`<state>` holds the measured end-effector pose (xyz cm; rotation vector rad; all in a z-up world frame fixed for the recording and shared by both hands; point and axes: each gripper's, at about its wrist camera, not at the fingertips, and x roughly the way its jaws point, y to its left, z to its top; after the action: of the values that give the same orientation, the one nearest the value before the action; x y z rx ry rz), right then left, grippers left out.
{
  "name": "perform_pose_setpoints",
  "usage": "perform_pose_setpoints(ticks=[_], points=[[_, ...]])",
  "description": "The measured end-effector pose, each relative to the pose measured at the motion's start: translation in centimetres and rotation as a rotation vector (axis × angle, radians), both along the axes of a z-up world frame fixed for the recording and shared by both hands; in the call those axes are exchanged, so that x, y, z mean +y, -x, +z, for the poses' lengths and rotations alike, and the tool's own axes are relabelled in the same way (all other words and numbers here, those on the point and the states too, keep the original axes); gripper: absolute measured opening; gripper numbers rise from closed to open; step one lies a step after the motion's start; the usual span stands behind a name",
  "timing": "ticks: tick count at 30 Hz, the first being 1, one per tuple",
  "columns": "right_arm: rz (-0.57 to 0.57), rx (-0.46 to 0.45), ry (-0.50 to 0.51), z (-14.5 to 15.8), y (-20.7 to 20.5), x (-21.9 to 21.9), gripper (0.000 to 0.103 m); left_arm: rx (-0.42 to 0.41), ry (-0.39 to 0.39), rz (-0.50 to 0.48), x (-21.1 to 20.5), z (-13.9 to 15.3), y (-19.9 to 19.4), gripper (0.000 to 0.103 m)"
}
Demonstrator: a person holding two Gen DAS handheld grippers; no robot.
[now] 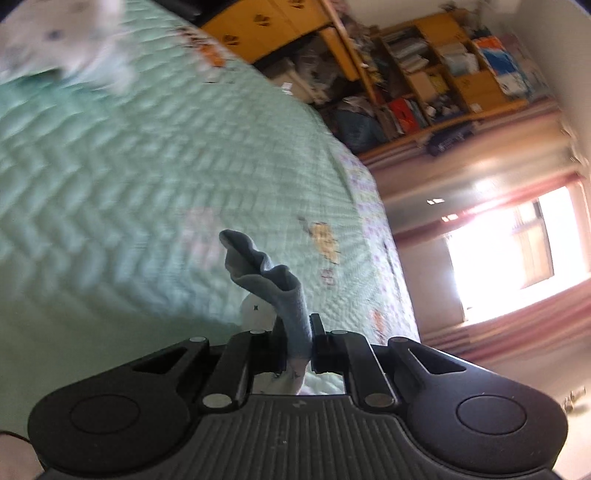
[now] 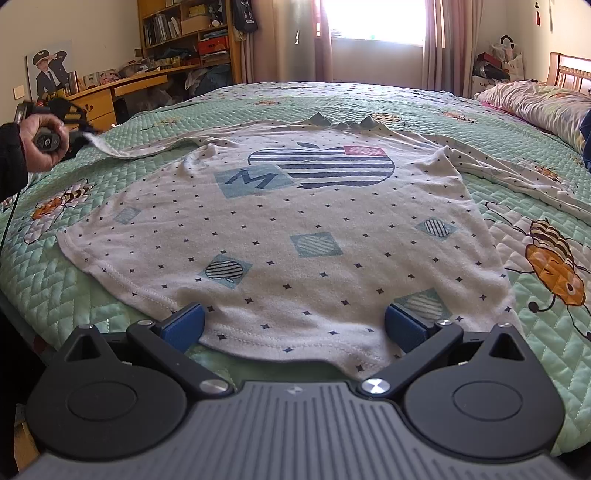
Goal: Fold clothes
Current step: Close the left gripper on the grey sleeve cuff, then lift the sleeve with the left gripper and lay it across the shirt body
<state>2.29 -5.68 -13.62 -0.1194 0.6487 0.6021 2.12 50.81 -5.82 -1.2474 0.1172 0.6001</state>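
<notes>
A white long-sleeved shirt (image 2: 295, 221) with small dark stars and a striped apple print lies flat on the green quilted bed (image 2: 74, 288). My right gripper (image 2: 295, 325) is open, its blue fingertips (image 2: 184, 325) wide apart over the shirt's near hem. My left gripper (image 1: 298, 339) is shut on the grey-blue cuff (image 1: 273, 280) of the shirt's left sleeve. In the right wrist view the left gripper (image 2: 75, 138) is at the far left, held by a hand, with the sleeve (image 2: 147, 147) stretched out from the shirt. The right sleeve (image 2: 517, 177) lies out to the right.
A pillow (image 2: 535, 107) lies at the bed's right end by the headboard. A wooden desk (image 2: 110, 96) and bookshelves (image 2: 184, 29) stand beyond the bed on the left. A bright window (image 2: 373, 18) with curtains is at the back.
</notes>
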Motion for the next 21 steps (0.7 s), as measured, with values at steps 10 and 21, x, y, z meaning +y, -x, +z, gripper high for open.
perform_pose_setpoints(ticks=[10,21], points=[[-0.025,0.028,-0.079,1.0,-0.7,-1.4,0.103,-0.037,-0.23,-0.218,-7.8,7.4,-7.7,0.011],[-0.118,0.144,-0.284,1.4,-2.3,-5.1,0.103,0.05,-0.568,-0.572,-24.5,10.7,-15.7,0.01]])
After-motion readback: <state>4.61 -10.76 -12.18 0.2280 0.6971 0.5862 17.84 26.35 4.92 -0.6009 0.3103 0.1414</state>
